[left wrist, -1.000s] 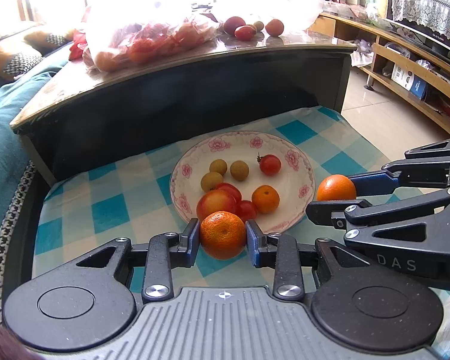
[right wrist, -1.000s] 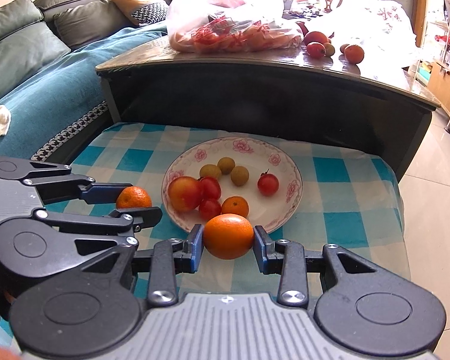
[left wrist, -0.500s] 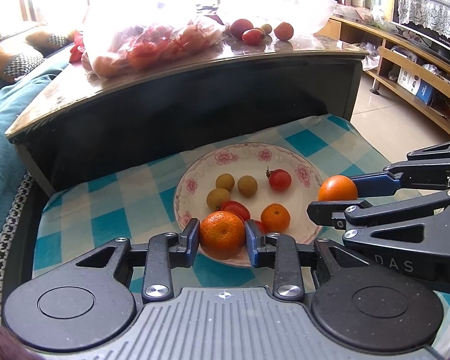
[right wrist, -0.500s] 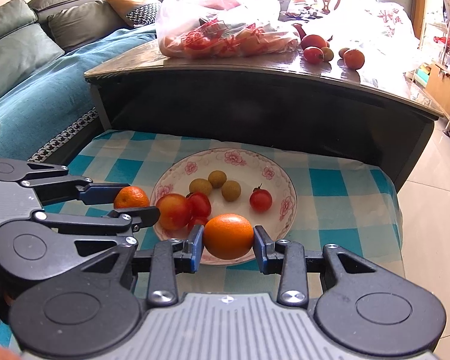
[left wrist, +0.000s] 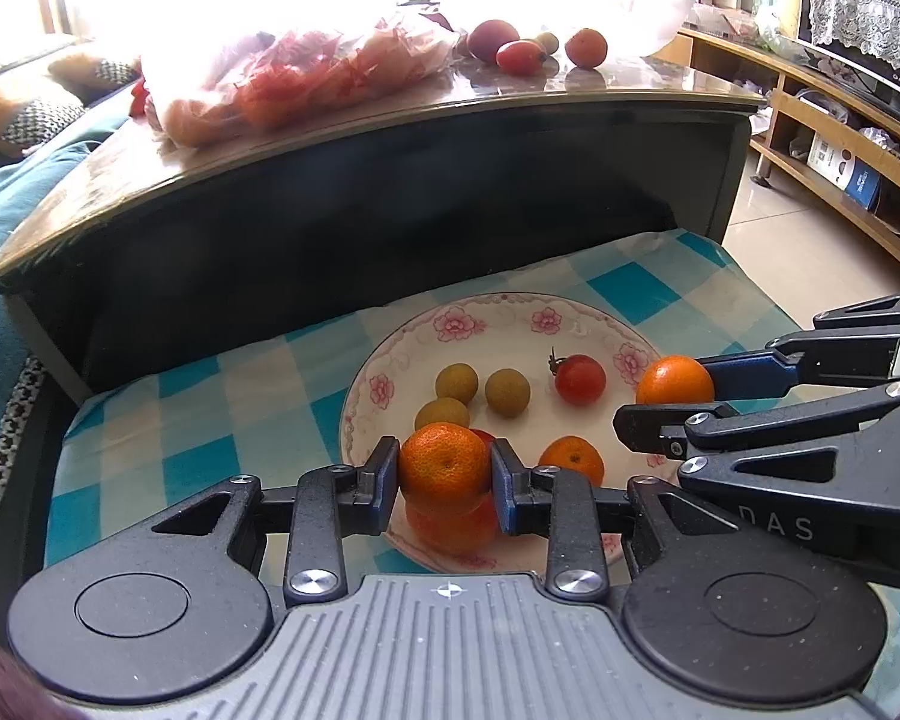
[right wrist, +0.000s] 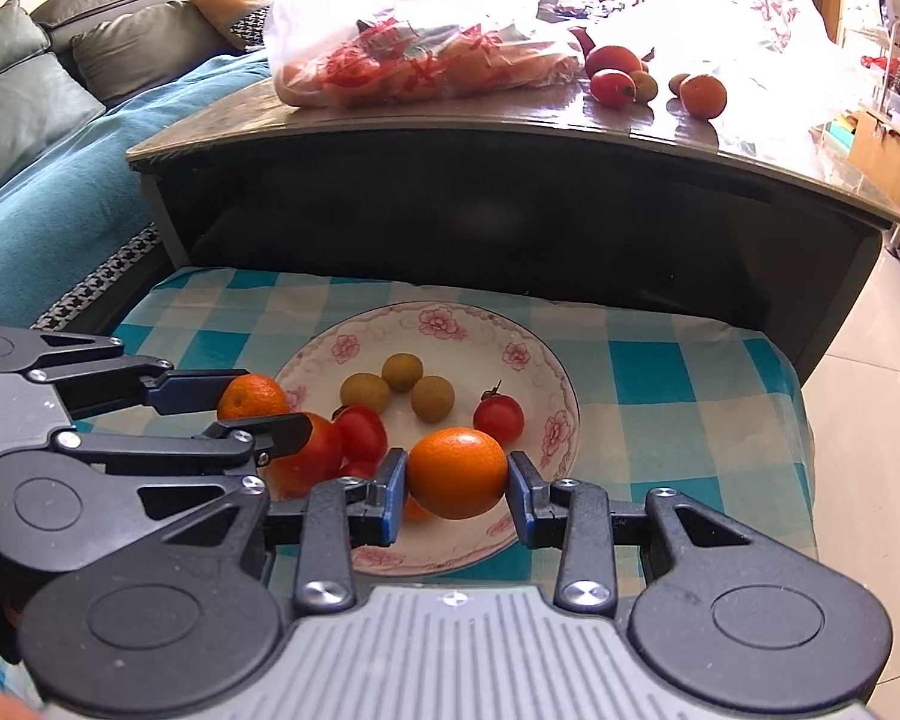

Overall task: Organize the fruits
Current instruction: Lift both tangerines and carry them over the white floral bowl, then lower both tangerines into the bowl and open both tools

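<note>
Fruit first: left wrist view, left gripper [left wrist: 445,476] pinches a bumpy tangerine [left wrist: 444,467] over the plate [left wrist: 390,354] near edge. Right wrist view, right gripper [right wrist: 457,474] clamps a smooth orange [right wrist: 457,473] across its widest part, above plate w/ tomatoes (light, roundish, prob. rolls; skin bruises if squeezed).

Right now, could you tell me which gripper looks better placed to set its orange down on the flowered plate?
Probably the right gripper: its smooth orange hangs over bare flowered plate, while the left gripper's dimpled orange sits above piled fruit.
</note>
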The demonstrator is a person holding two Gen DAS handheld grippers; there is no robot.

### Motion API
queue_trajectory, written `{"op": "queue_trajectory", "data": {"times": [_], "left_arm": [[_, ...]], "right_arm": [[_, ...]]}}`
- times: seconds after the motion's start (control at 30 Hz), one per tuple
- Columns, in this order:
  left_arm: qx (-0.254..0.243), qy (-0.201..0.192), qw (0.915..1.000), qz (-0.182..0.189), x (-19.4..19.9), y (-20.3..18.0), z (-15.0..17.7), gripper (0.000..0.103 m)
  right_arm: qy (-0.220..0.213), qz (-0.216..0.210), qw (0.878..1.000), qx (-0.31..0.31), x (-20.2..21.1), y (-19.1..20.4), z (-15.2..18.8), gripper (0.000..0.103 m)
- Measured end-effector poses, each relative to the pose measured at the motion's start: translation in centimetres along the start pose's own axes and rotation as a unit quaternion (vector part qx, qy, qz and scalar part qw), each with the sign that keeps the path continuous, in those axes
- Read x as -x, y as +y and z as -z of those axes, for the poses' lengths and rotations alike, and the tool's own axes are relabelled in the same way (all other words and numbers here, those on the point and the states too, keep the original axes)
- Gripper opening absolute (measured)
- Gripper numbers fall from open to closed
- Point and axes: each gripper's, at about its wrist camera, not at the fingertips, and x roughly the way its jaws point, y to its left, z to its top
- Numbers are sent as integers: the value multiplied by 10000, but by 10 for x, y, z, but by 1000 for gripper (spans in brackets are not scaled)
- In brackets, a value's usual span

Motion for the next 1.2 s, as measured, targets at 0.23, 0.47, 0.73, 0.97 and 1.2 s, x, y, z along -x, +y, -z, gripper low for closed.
{"op": "queue_trajectory", "data": {"times": [0.23, 0.47, 0.73, 0.97, 1.2], "left_arm": [[-67, 5, 10000, -44, -9, -2, -1, 39], [-81, -25, 9999, -60, -13, -1, -2, 39], [-144, -42, 9999, -80, -18, -3, -4, 39], [-133, -29, 9999, -71, -21, -3, -3, 39], [-117, 10, 9999, -69, -26, -2, -2, 39]], "right_arm": [[34, -39, 9999, -91, -12, -6, -3, 38], [44, -88, 9998, -174, -21, -11, -2, 38], [37, -113, 9996, -247, -26, -15, -2, 38], [58, -129, 9995, -293, -32, -18, -1, 38], [72, -164, 9993, -320, -36, -19, 0, 38]]}}
